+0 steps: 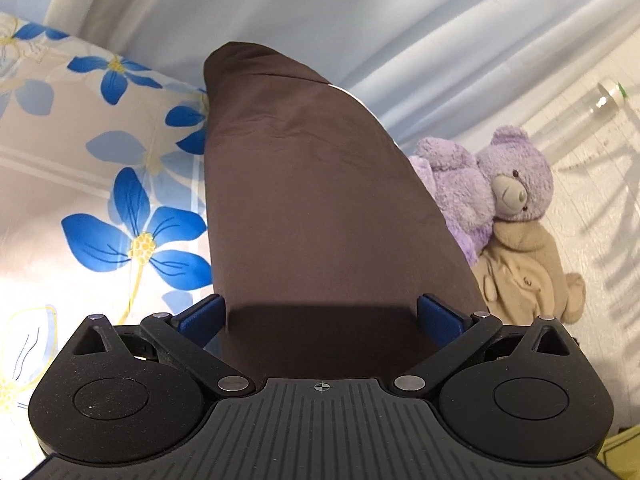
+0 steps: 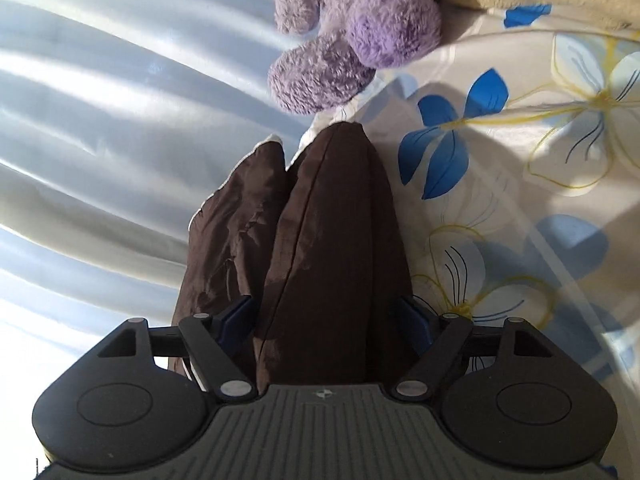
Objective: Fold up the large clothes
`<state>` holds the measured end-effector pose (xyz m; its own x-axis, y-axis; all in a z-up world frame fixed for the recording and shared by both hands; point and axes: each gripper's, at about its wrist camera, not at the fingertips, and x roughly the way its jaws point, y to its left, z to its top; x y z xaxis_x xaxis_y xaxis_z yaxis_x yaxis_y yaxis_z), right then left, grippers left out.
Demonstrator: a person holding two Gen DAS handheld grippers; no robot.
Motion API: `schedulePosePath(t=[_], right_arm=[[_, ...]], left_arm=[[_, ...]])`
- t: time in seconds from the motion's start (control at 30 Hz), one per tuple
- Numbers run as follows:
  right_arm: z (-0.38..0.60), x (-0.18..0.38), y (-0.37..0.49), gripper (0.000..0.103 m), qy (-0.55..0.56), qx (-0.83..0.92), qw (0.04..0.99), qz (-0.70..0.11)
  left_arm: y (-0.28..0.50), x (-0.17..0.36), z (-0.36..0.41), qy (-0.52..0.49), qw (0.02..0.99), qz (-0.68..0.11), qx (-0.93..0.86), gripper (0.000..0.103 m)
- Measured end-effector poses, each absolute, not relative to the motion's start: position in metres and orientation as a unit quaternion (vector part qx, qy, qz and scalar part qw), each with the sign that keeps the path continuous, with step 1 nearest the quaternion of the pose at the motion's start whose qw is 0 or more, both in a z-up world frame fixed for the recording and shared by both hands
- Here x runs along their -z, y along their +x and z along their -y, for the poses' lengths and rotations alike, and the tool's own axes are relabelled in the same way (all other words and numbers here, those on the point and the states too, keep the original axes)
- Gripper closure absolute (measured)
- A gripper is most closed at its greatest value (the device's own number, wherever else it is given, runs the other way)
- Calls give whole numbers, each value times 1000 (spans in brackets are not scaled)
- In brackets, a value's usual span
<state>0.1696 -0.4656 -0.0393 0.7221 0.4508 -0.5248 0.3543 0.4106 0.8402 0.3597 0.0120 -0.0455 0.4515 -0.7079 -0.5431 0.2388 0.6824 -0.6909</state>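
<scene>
A dark brown garment (image 1: pixel 304 184) lies folded into a long strip that runs away from the camera in the left wrist view. My left gripper (image 1: pixel 320 312) straddles its near end, and the blue fingers (image 1: pixel 200 316) stand wide on either side without pinching the cloth. In the right wrist view the same brown garment (image 2: pixel 332 220) shows as two bunched folds with a white lining edge on the left. My right gripper (image 2: pixel 326 312) is open around the thicker fold, its blue fingers (image 2: pixel 414 312) apart from the cloth.
A floral bedcover with blue flowers (image 1: pixel 120 200) lies under the garment, beside pale blue satin fabric (image 2: pixel 100 100). A purple teddy bear (image 1: pixel 492 184) and a beige plush (image 1: pixel 528 276) sit close to the garment's far side. A clear bottle (image 1: pixel 600 100) lies beyond them.
</scene>
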Motion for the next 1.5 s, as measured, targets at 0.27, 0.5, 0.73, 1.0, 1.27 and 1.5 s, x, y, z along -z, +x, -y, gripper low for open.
schedulePosePath(t=[0.27, 0.5, 0.73, 1.0, 1.27, 1.5], right_arm=[[460, 44, 193, 46, 531, -57, 753, -384], [437, 15, 200, 66, 483, -66, 782, -388], [395, -9, 235, 68, 458, -112, 787, -397], [319, -3, 288, 68, 442, -177, 769, -426], [295, -4, 302, 49, 430, -145, 773, -444], [286, -91, 236, 52, 270, -103, 902, -320]], left_arm=[[363, 46, -17, -287, 804, -431, 293, 11], [357, 31, -30, -295, 811, -415, 287, 15], [343, 10, -77, -315, 828, -388, 254, 15], [320, 5, -153, -323, 855, -372, 161, 15], [289, 2, -186, -336, 862, -371, 77, 14], [259, -50, -141, -216, 927, -302, 48, 6]])
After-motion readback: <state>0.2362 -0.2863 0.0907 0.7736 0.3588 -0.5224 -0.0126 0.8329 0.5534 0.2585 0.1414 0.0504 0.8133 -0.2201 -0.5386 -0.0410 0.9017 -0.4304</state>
